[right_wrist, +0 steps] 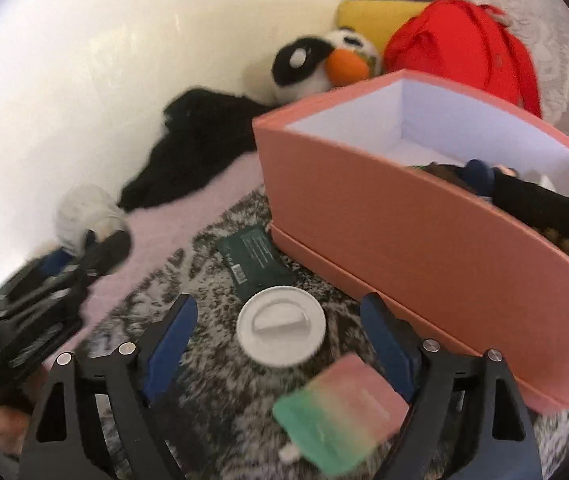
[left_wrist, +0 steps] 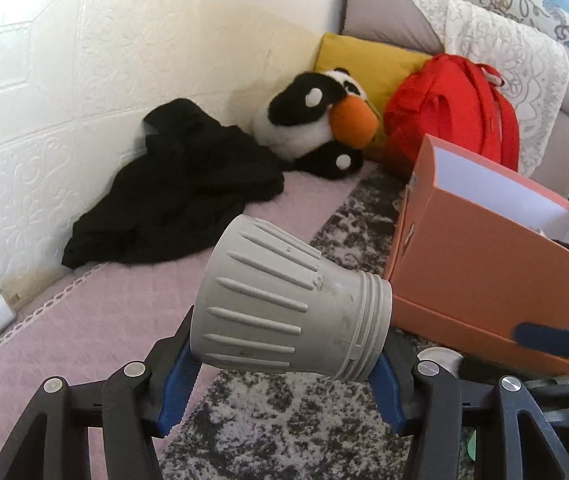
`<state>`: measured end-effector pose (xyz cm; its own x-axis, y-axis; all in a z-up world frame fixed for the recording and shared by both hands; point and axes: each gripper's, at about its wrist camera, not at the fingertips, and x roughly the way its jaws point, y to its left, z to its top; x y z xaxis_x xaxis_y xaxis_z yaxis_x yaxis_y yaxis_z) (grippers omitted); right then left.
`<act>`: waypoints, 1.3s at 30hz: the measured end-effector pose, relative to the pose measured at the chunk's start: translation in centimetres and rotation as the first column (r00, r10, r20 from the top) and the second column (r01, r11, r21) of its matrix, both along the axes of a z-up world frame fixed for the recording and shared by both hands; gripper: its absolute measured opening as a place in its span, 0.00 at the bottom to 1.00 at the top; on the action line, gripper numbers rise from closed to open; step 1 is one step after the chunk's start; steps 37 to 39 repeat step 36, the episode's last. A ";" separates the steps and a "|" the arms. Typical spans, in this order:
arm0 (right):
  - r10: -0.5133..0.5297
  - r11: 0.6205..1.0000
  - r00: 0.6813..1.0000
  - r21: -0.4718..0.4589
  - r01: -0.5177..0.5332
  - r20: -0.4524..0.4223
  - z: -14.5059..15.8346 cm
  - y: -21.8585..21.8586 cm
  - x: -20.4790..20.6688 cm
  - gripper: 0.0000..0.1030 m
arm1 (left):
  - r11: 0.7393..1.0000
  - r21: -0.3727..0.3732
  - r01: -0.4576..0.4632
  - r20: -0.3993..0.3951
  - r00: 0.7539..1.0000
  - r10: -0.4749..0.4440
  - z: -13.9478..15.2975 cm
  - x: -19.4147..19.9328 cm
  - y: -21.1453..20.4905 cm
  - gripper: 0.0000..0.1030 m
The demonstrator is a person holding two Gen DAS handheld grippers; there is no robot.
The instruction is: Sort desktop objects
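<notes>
R gripper (right_wrist: 278,344) spread wide, pinching nothing; white round lid (right_wrist: 281,332) lies on mottled rug (right_wrist: 212,380) btwn its fingers, no pad contact visible. Green-pink card (right_wrist: 340,400) nearest, blurred, partly cut off by the R finger. L gripper (left_wrist: 284,360) clamps grey ribbed fitting (left_wrist: 288,304) clear of the rug. Dark green packet (right_wrist: 254,260) sits just beside pink box (right_wrist: 404,240); box contents half hidden, dark shapes unclear. Behind: black cloth (left_wrist: 180,188), plush toy (left_wrist: 316,120), red backpack (left_wrist: 452,108).
</notes>
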<state>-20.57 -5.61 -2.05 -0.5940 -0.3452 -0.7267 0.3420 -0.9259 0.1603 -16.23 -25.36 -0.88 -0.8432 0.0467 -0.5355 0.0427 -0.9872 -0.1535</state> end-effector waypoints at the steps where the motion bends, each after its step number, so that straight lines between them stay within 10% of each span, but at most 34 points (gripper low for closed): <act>1: 0.006 1.000 1.000 0.011 -0.006 0.014 -0.7 -0.5 -0.6 0.85 | 1.000 0.003 -0.001 0.002 1.000 0.001 -0.1 0.0 -0.1 0.61; 6: 0.008 0.999 0.997 0.041 -0.011 0.083 -4.4 -1.5 -1.9 0.84 | 1.000 0.019 -0.007 -0.001 1.000 0.007 -0.2 -0.2 -0.5 0.61; 10: -0.020 0.999 0.999 0.026 0.019 0.039 -4.7 -1.0 -1.4 0.64 | 1.000 0.023 -0.003 0.001 1.000 0.003 -0.4 -0.3 -0.6 0.61; 20: -0.203 0.944 0.973 -0.286 0.164 -0.113 4.9 6.0 5.7 0.64 | 0.999 0.013 0.039 -0.035 0.999 -0.038 0.4 0.4 0.5 0.61; 28: -0.375 0.913 0.900 -0.256 0.317 -0.221 12.8 14.1 5.5 0.64 | 0.984 -0.022 0.175 -0.114 0.978 -0.176 3.8 2.3 5.0 0.61; 39: -0.446 0.884 0.879 -0.233 0.404 -0.170 10.5 19.0 0.7 0.64 | 0.960 -0.033 0.277 -0.194 0.941 -0.278 11.5 -4.9 14.5 0.62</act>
